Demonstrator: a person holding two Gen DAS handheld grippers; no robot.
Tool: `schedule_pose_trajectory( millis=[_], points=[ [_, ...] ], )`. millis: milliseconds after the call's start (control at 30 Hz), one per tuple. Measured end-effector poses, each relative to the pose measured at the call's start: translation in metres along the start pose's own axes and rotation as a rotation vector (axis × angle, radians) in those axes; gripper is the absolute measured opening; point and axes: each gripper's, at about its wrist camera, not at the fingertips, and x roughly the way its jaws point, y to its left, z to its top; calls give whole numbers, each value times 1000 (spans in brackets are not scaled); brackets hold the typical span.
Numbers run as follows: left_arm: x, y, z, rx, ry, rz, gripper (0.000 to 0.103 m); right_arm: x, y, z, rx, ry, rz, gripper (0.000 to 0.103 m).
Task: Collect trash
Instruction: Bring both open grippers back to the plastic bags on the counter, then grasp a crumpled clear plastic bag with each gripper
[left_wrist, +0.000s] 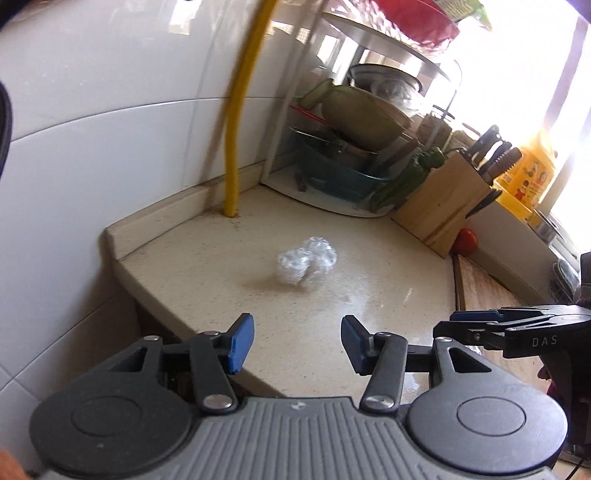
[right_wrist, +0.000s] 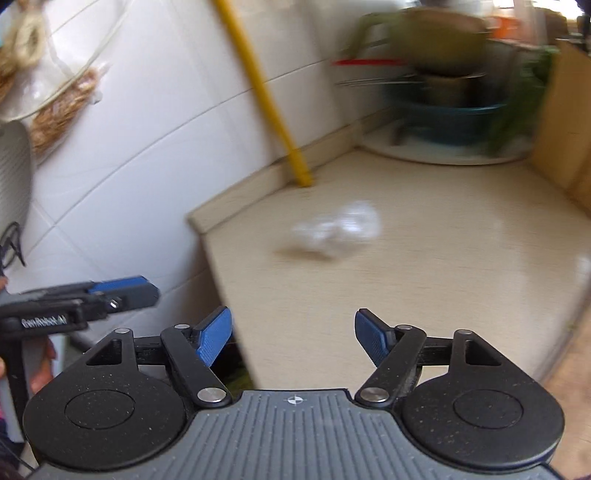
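A crumpled ball of clear plastic wrap (left_wrist: 307, 260) (right_wrist: 338, 230) is seen on the speckled beige countertop (left_wrist: 221, 266) (right_wrist: 424, 266), near the yellow pipe (left_wrist: 232, 147) (right_wrist: 266, 99). Only the left view shows a wooden knife block (left_wrist: 443, 203) sharply. Left gripper (left_wrist: 297, 341) and right gripper (right_wrist: 293, 338) are spread, empty.

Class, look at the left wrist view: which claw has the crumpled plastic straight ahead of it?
The left claw; the crumpled plastic lies ahead between its fingers, while the right claw enters sideways.
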Motion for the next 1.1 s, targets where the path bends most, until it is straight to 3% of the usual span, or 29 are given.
schedule_pose_trajectory(
  millis=[167,300,467,700,800,1100],
  points=[
    [38,-35,20,93,41,-22,51,-19,-46,-13,35,0,-108,80],
    [63,-64,24,161,85,-52,52,-22,-69,-17,63,6,-119,81],
    [87,-87,25,252,103,-23,52,-22,-82,-21,22,11,-152,81],
    [116,-81,43,319,137,20,54,-20,-101,-31,85,70,-123,85],
    [130,-73,58,362,140,39,61,-23,-104,-38,128,80,-119,85],
    [188,-55,79,452,248,41,62,-14,-92,-52,236,104,-125,86]
  ],
)
